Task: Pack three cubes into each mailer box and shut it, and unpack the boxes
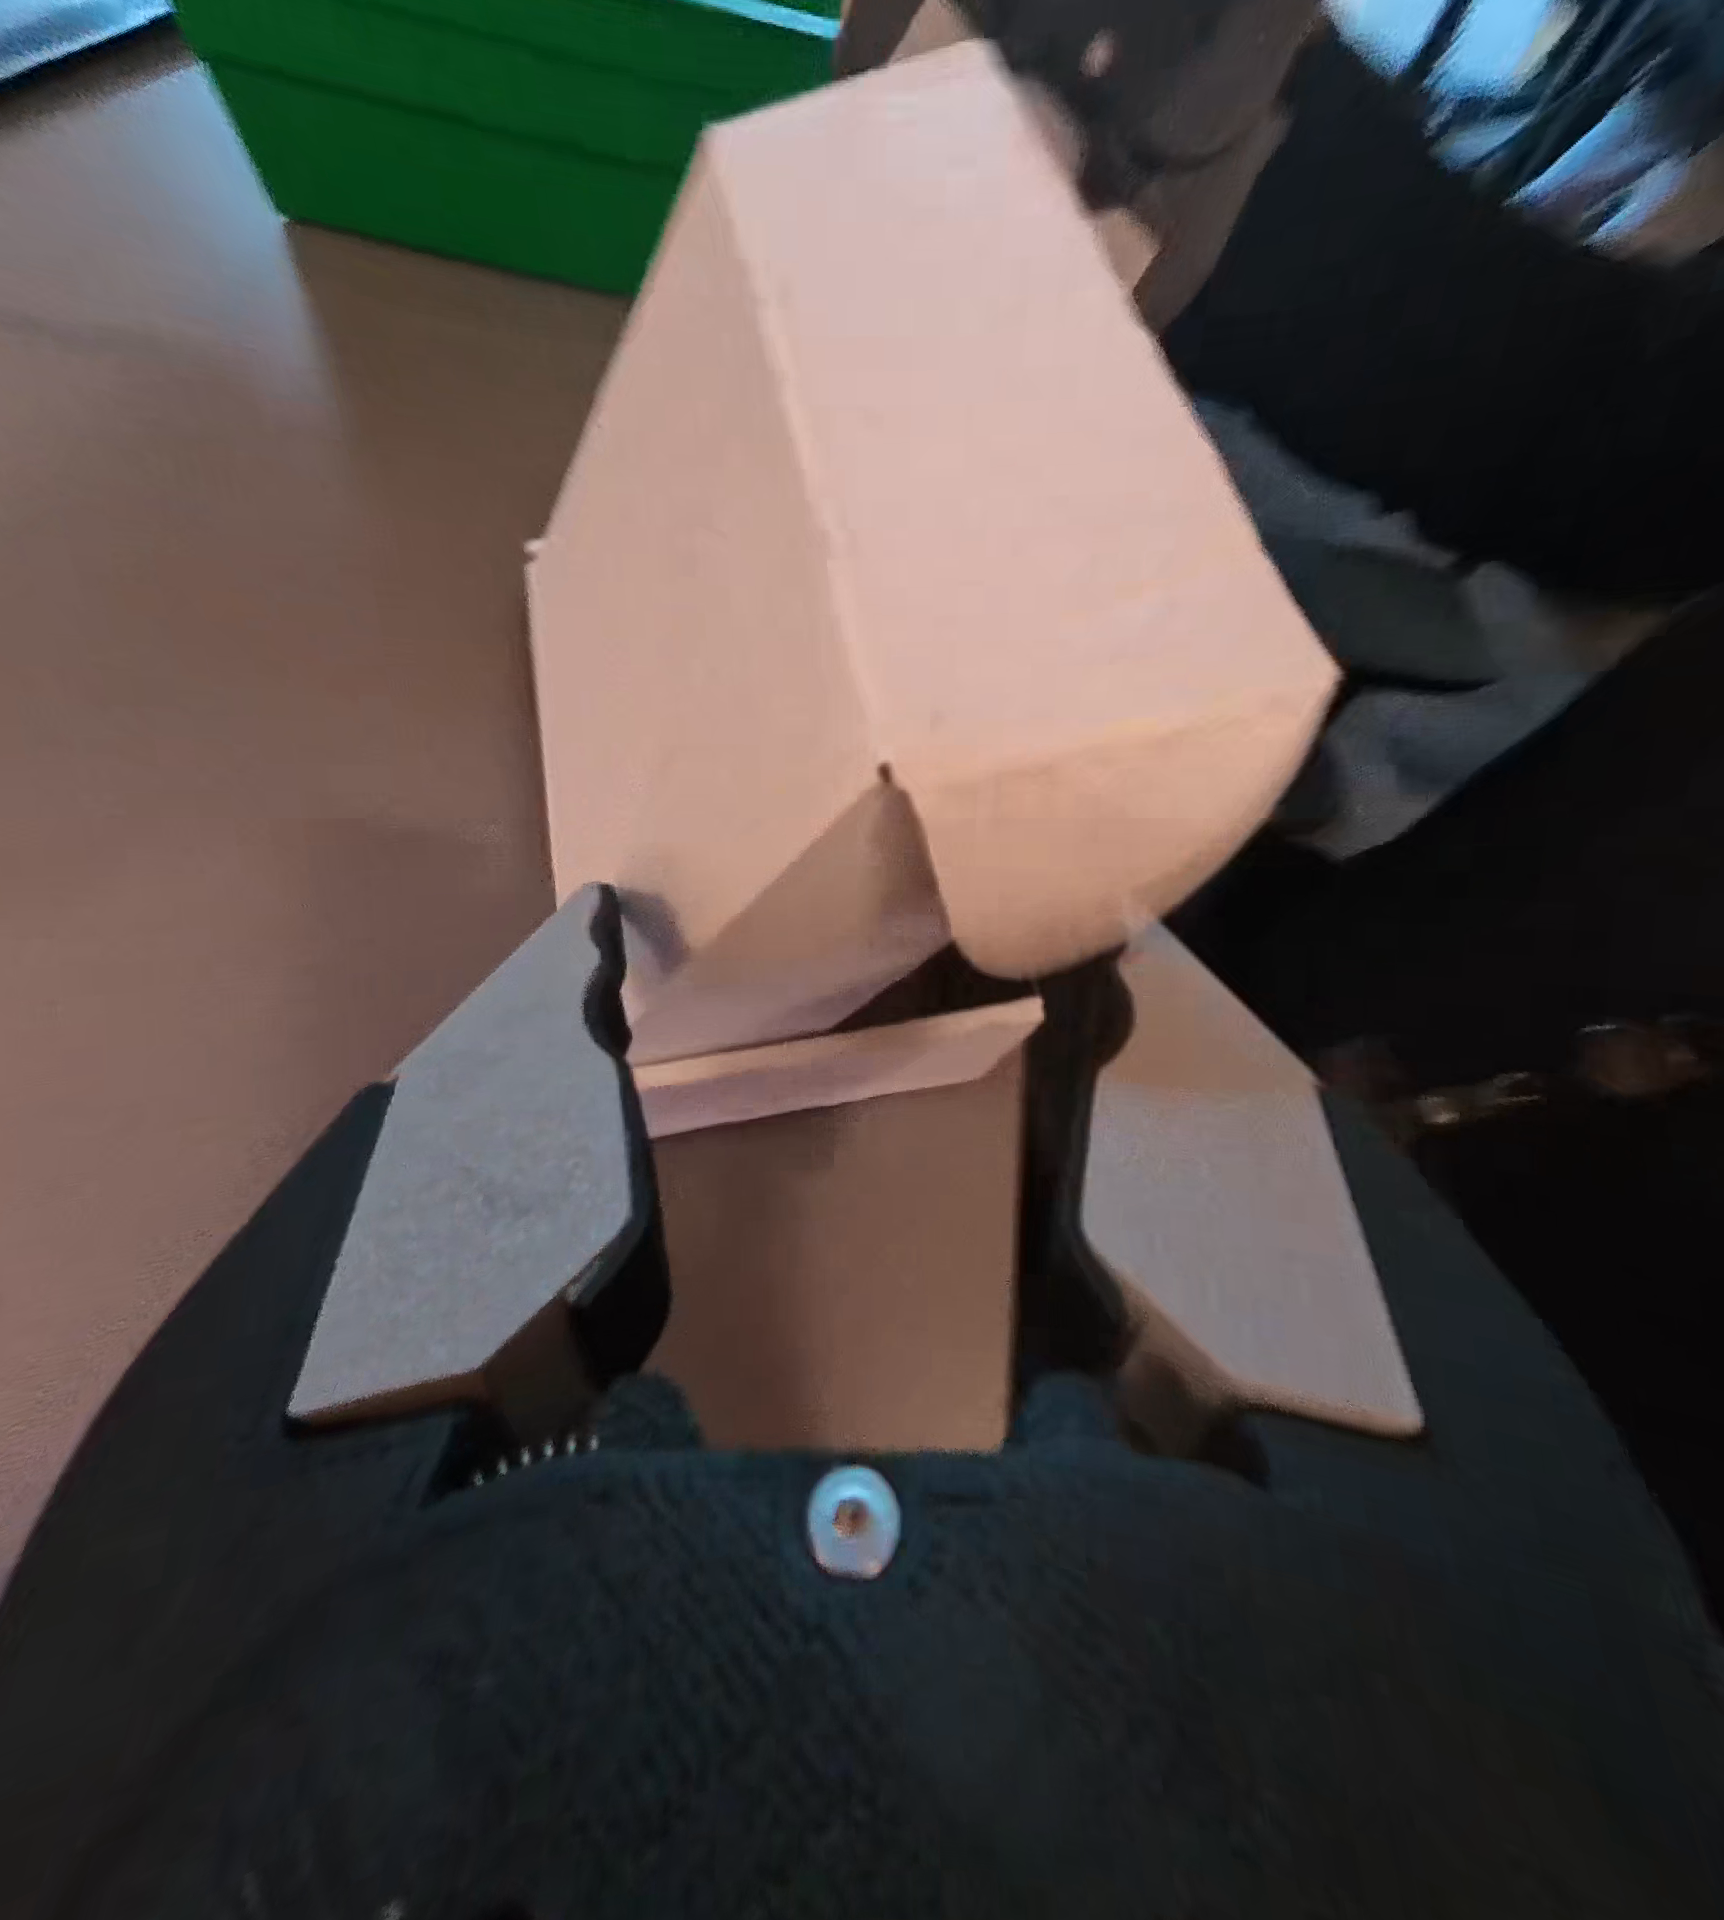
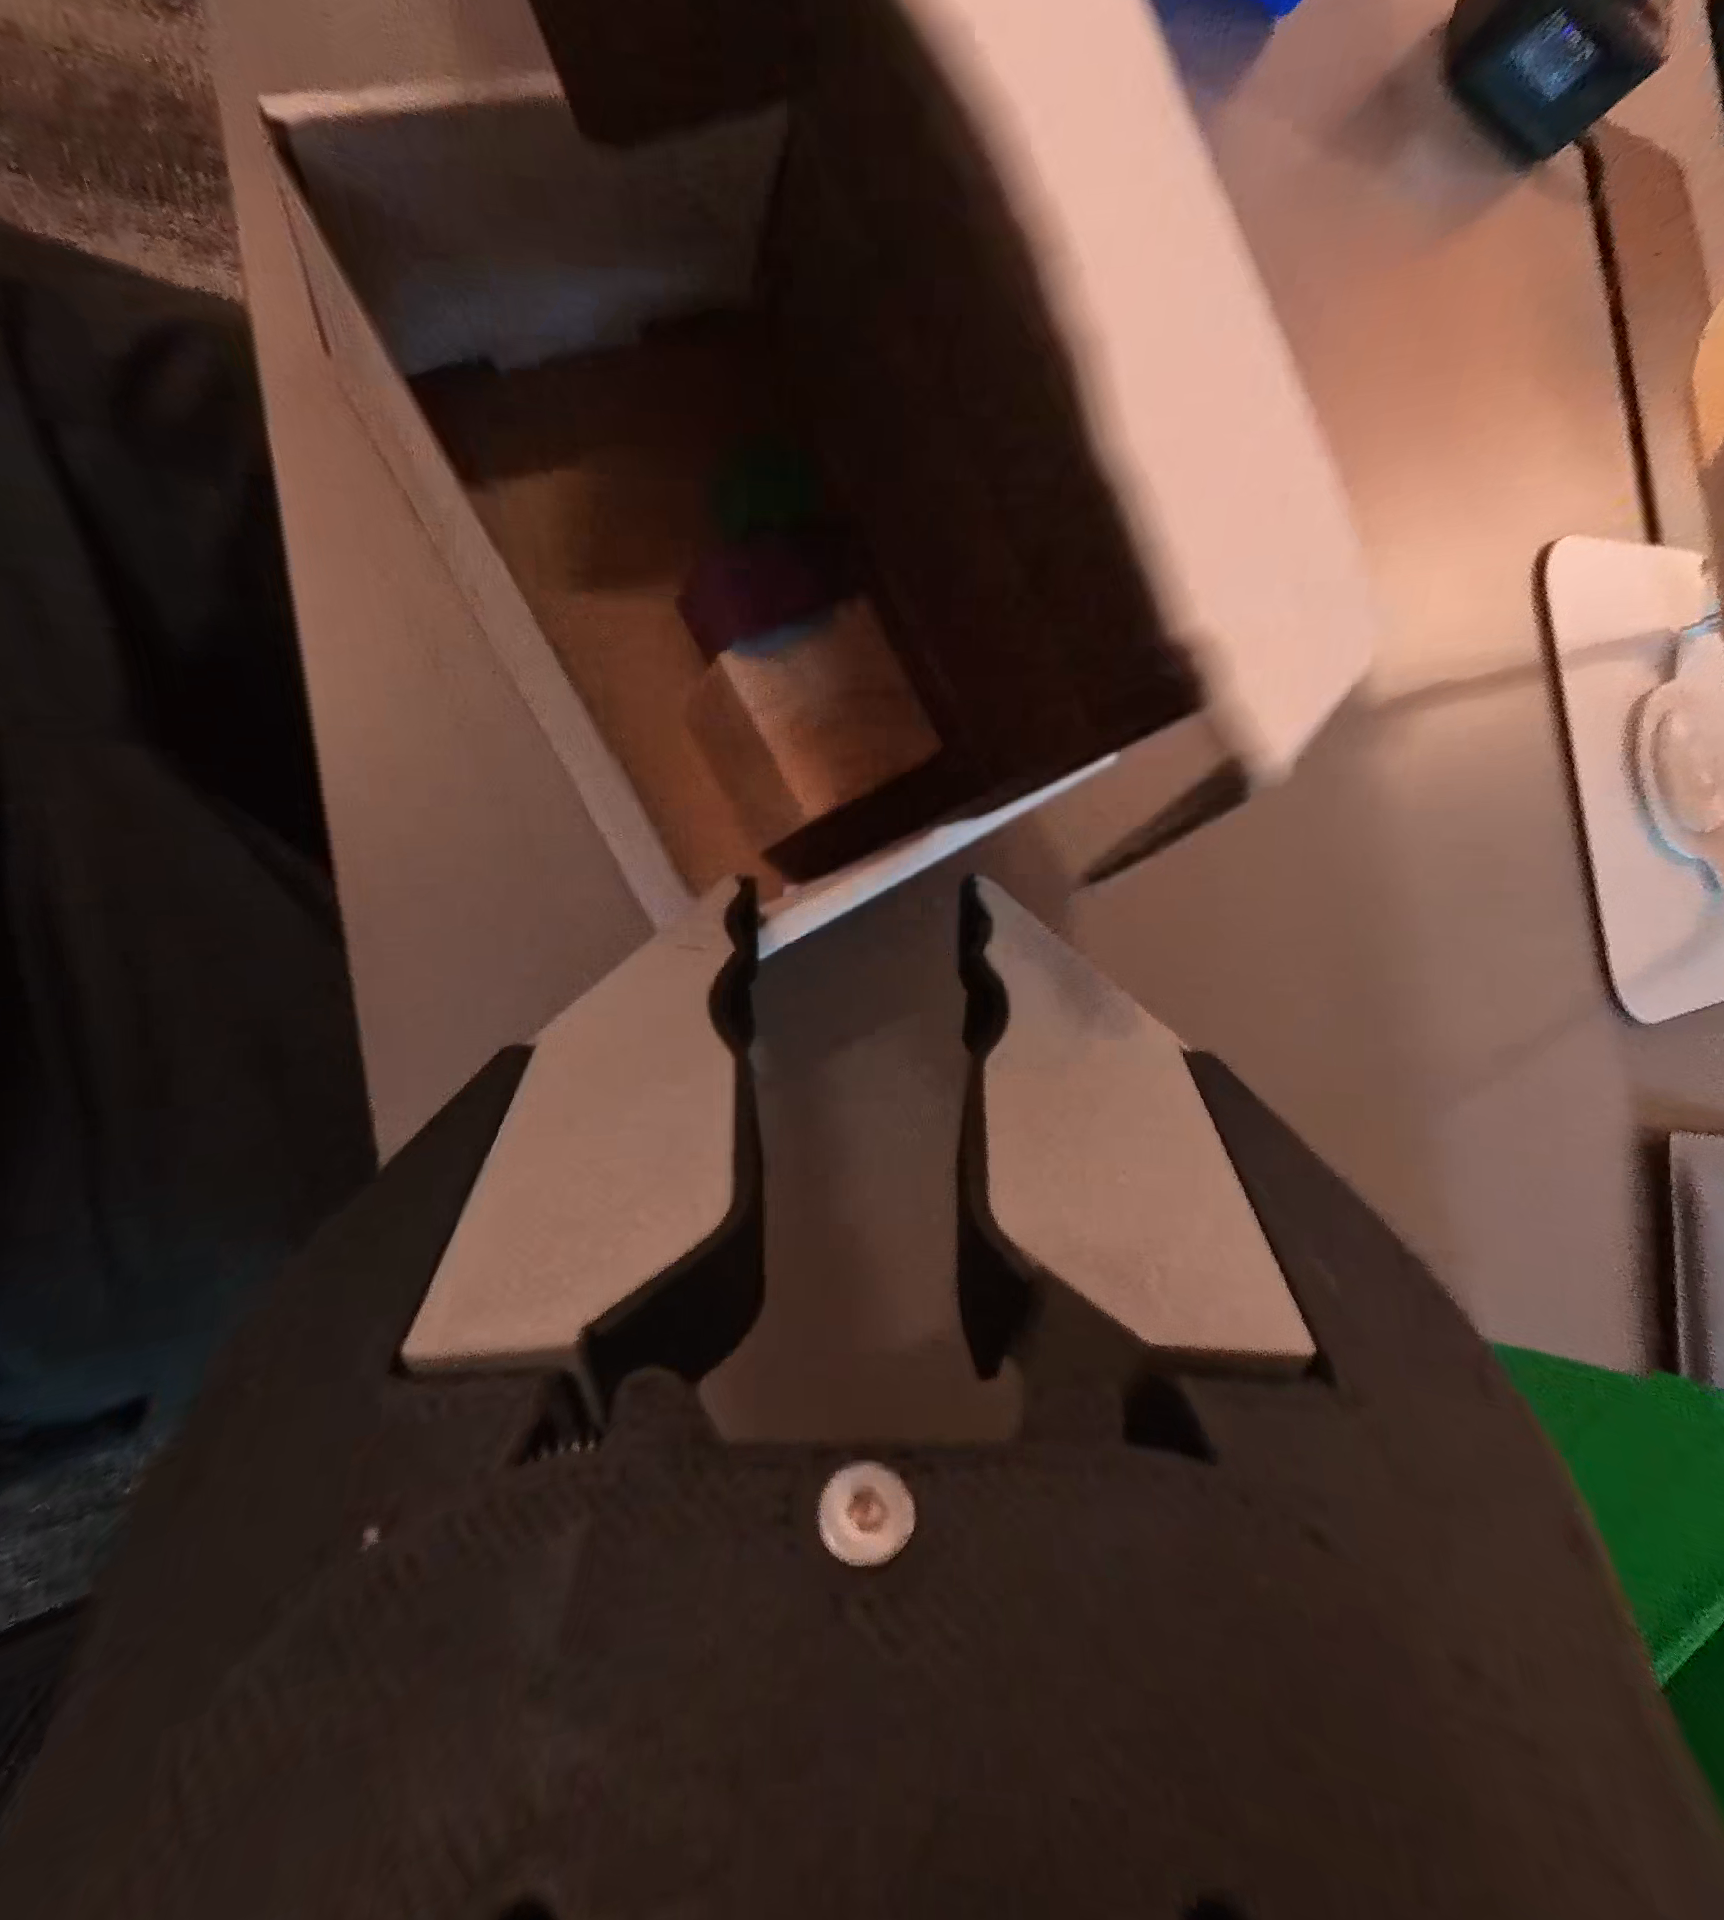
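Brown counter (image 1: 162,623) lies bare to your left, green bin (image 1: 484,135) beyond. Your left gripper (image 1: 827,987) clamps the mailer box (image 1: 889,499) end wall, lid tilted up. Your right gripper (image 2: 858,914) hangs parted, empty, near the box's rim; cubes (image 2: 796,707) sit inside.

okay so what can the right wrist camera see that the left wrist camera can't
Only the right wrist view looks inside the open mailer box, where wooden cubes lie, and shows the right hand-held gripper open at the box's edge. Only the left wrist view shows the left hand-held gripper with a box flap between its fingers. Both show the box and the green bin.
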Demonstrator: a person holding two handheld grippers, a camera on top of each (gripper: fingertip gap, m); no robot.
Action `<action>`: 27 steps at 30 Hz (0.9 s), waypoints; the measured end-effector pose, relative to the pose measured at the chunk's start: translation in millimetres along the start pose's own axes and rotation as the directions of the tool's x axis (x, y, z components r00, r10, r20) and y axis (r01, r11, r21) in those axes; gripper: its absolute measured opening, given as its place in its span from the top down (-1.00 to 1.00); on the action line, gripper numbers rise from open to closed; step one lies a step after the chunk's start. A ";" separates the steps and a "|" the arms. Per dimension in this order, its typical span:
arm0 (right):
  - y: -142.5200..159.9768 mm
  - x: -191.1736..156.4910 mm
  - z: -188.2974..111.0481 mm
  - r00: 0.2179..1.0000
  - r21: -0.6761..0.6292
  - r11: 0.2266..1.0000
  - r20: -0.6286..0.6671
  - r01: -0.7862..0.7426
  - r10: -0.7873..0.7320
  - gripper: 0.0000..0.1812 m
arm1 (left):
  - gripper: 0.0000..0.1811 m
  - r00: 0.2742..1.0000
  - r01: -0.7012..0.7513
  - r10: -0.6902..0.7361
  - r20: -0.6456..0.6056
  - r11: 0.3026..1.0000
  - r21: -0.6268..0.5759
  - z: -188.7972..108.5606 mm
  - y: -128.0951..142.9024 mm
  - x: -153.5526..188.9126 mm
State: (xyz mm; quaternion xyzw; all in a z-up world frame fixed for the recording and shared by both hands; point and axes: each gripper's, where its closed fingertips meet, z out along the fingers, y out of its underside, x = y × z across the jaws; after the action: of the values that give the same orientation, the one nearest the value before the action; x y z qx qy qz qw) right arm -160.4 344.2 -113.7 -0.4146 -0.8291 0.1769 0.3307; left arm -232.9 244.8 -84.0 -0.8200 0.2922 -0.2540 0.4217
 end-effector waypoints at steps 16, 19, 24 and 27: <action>-53.4 12.8 -30.8 0.974 0.116 0.986 0.180 0.120 -0.140 0.34 | 0.35 0.994 0.028 -0.034 0.102 0.998 0.062 -10.4 -4.0 7.0; -33.1 -16.1 -17.8 0.935 0.018 0.985 0.310 0.174 -0.171 0.15 | 0.40 0.995 0.026 -0.027 0.099 1.000 0.008 -4.9 9.3 7.6; -3.9 -48.8 -0.3 0.922 -0.080 0.970 0.337 0.229 -0.190 0.10 | 0.29 0.990 0.141 -0.143 0.022 0.988 0.071 -16.6 11.1 10.7; -2.7 -50.0 5.6 0.939 -0.073 0.965 0.260 0.251 -0.225 0.10 | 0.42 0.996 0.080 -0.083 0.024 0.993 0.088 -18.0 6.3 29.0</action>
State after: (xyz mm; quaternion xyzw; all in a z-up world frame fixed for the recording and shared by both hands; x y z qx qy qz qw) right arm -144.0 302.2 -136.3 -0.3025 -0.9162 0.1426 0.2206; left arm -226.2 211.9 -75.1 -0.8154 0.2412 -0.2721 0.4504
